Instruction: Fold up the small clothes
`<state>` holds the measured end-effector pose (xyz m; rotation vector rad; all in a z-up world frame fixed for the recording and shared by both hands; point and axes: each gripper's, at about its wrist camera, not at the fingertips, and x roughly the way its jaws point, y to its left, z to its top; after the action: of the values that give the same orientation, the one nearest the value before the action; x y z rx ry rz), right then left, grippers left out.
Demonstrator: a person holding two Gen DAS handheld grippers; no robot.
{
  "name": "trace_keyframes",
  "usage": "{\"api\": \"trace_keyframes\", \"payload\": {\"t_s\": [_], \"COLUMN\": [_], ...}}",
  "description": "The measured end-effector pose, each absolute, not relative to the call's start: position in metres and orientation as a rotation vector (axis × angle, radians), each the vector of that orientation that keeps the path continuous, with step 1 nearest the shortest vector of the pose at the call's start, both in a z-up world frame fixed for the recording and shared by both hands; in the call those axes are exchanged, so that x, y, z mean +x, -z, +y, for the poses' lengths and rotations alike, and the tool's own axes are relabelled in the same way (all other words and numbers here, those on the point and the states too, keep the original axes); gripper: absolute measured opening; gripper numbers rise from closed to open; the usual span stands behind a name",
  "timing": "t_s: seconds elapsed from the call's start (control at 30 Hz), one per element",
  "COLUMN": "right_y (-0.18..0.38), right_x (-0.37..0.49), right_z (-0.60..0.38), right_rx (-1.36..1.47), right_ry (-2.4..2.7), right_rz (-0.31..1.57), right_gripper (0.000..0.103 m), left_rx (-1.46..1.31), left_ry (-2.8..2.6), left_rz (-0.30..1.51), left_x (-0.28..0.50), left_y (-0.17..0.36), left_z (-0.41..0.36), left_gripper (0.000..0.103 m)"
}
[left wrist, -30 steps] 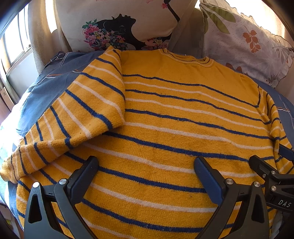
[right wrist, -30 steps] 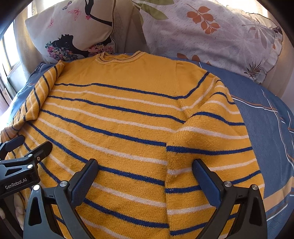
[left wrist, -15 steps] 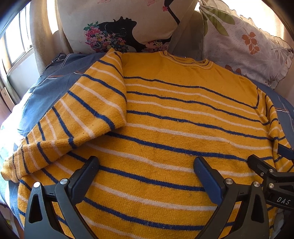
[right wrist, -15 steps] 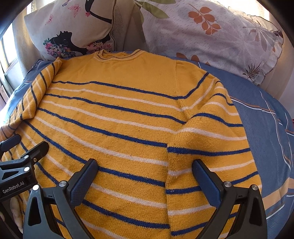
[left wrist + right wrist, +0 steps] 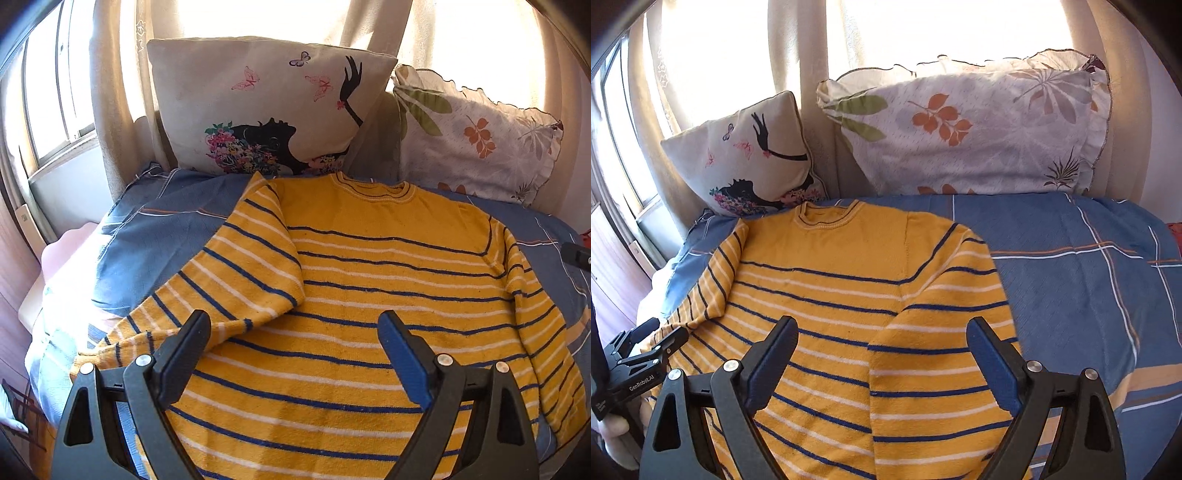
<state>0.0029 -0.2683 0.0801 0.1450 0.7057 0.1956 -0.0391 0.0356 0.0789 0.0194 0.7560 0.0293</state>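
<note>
Both sleeves lie folded onto the yellow sweater, spread flat on the blue bedsheet; left gripper and right gripper gape wide, empty, above its hem, likely lining up the bottom fold.

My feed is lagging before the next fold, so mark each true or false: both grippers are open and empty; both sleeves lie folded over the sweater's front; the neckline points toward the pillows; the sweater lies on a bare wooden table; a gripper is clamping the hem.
1. Both the left gripper and right gripper are open and empty. True.
2. Both sleeves lie folded over the yellow knit sweater with blue and white stripes. True.
3. Its neckline points toward the pillows. True.
4. It lies on a bare wooden table. False: on a blue checked bedsheet.
5. A gripper clamps the hem. False: neither holds any fabric.
</note>
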Motion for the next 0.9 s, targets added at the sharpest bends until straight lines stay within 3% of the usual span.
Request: {"api": "trace_keyframes", "payload": {"t_s": [0.27, 0.5, 0.67, 0.73, 0.77, 0.8, 0.83, 0.87, 0.9], "right_y": [-0.084, -0.032, -0.007, -0.001, -0.001, -0.003, -0.006, -0.008, -0.010], "right_x": [0.073, 0.162, 0.200, 0.206, 0.205, 0.203, 0.201, 0.201, 0.202], "right_z": [-0.304, -0.330, -0.334, -0.327, -0.323, -0.318, -0.314, -0.311, -0.309], "right_rx": [0.062, 0.020, 0.082, 0.074, 0.062, 0.054, 0.060, 0.063, 0.070], "right_ry": [-0.157, -0.025, -0.065, -0.086, -0.093, -0.117, -0.158, -0.185, -0.210], "right_rz": [0.841, 0.922, 0.989, 1.008, 1.005, 0.995, 0.997, 1.002, 1.015], "right_gripper": [0.095, 0.094, 0.094, 0.088, 0.082, 0.063, 0.051, 0.023, 0.012], "left_rx": [0.013, -0.127, -0.175, -0.136, -0.114, -0.073, -0.040, -0.050, -0.076], "left_ry": [0.027, 0.051, 0.158, 0.183, 0.180, 0.153, 0.143, 0.150, 0.151], "left_rz": [0.806, 0.932, 1.029, 1.062, 1.082, 1.083, 1.076, 1.084, 1.085], "left_x": [0.028, 0.133, 0.173, 0.182, 0.184, 0.185, 0.185, 0.185, 0.187], "left_y": [-0.092, -0.050, -0.021, -0.014, -0.011, -0.012, -0.014, -0.016, -0.020], "left_z": [0.070, 0.125, 0.121, 0.107, 0.101, 0.095, 0.091, 0.091, 0.094], "left_gripper": [0.092, 0.091, 0.091, 0.089, 0.083, 0.059, 0.027, 0.019, 0.017]}}
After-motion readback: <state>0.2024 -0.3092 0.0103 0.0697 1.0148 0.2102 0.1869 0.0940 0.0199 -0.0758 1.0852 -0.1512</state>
